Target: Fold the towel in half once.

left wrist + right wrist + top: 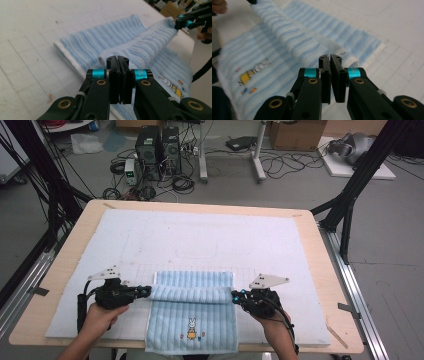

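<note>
A light blue striped towel with a small rabbit picture lies on the white mat, its near end hanging over the table's front edge. A raised roll of it runs across between the two grippers. My left gripper is shut on the roll's left end, its tips pinched against the towel. At the right end, my right gripper is also shut, its tips closed on the towel beside a small label. The right gripper also shows far off in the left gripper view.
The white mat covers most of the wooden table, with bare mat beyond the towel. On the floor behind are computer towers, cables and cardboard boxes. Black frame legs stand at both sides.
</note>
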`<state>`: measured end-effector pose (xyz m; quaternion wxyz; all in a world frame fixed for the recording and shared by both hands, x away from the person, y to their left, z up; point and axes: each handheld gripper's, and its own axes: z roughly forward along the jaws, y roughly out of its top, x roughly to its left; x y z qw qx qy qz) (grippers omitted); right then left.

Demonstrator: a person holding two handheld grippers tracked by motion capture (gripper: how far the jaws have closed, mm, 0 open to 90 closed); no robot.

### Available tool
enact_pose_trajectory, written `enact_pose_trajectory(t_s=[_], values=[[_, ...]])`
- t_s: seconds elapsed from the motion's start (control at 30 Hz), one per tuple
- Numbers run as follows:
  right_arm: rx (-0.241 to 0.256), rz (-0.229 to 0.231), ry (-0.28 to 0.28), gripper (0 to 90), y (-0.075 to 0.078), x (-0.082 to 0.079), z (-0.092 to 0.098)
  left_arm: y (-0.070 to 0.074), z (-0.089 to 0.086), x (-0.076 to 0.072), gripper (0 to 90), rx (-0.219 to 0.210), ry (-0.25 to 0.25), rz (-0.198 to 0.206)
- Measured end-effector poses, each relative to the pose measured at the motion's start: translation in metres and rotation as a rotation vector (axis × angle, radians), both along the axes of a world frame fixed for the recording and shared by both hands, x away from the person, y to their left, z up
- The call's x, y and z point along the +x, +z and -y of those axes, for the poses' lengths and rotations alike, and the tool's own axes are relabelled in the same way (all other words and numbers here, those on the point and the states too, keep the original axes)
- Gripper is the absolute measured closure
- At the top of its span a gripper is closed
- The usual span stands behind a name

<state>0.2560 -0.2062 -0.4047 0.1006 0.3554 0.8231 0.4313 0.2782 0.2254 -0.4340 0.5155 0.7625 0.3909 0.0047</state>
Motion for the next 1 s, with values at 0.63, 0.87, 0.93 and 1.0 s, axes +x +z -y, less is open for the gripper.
enact_pose_trajectory(t_s=[0.63,0.87,0.93,1.0], values=[[-0.021,-0.009,-0.17,64.6,-0.015,0.057,0.001,0.0,-0.005,0.066,51.5,-0.065,0.207,-0.003],[-0.069,-0.057,-0.181,54.9,-0.035,0.073,-0.008,-0.018,0.015,0.071,46.2,0.095,0.147,-0.064],[-0.097,-0.06,-0.172,56.9,-0.039,0.074,-0.012,-0.018,0.02,0.069,48.9,0.119,0.141,-0.03],[-0.118,-0.036,-0.154,70.2,-0.039,0.072,-0.016,-0.018,0.023,0.067,62.8,0.168,0.139,0.007]])
